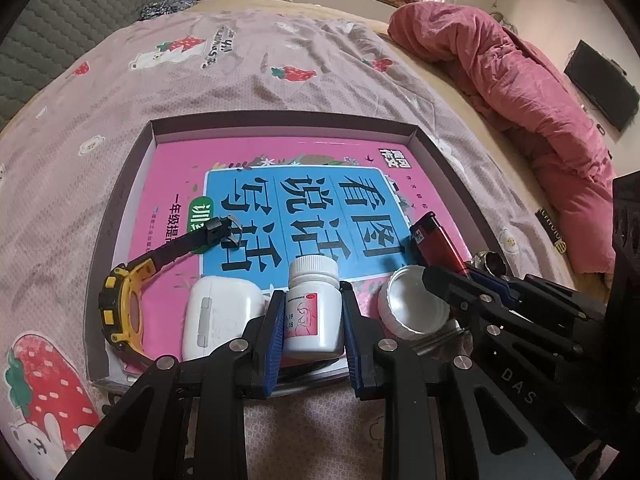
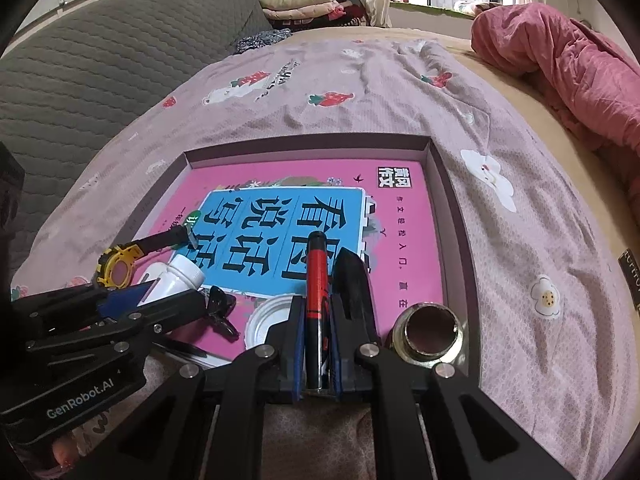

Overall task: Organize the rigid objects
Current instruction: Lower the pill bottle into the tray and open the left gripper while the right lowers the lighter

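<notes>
Tray (image 1: pixel 132 184): one shallow box on the bed, one pink book (image 1: pixel 280 184) lining it.
Bottle (image 1: pixel 313 312): one, white, clamped in the left gripper (image 1: pixel 312 320) jaws at the tray's near edge.
Lighter (image 2: pixel 317 304): one, red, clamped in the right gripper (image 2: pixel 316 344) jaws.
Others in tray: one watch (image 1: pixel 128 300), one earbud case (image 1: pixel 216 320), one white cap (image 1: pixel 412 304), one metal fitting (image 2: pixel 430 332).

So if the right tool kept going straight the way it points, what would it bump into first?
Probably the pink book lying in the box. The right tool is shut on the red lighter and tilts downward, so the lighter's tip would likely touch the cover first, though depth is unclear.
</notes>
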The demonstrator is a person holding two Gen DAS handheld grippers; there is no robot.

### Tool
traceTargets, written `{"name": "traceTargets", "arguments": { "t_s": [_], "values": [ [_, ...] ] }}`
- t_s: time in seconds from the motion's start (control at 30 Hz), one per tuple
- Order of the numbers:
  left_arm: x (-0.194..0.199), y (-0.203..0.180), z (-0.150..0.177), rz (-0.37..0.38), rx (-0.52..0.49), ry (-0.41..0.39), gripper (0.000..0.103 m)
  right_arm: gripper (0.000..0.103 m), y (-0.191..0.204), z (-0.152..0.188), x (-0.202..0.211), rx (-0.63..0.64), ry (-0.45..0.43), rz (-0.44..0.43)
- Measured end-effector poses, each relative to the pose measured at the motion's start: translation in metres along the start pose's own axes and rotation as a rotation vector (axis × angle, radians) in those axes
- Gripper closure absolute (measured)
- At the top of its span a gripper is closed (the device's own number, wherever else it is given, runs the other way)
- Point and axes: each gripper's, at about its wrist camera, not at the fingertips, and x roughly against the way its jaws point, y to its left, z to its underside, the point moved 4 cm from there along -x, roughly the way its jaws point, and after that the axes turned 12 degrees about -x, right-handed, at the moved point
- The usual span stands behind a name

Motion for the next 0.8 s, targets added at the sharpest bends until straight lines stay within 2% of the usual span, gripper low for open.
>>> {"name": "traceTargets", "arguments": {
  "t_s": [0.8],
  "values": [
    [-0.0038,0.0012,0.0069,0.009,0.014,0.014,0.076,0.092,-0.0058,0.0033,0.0048,-0.038,-0.005,-0.011]
  ]
}}
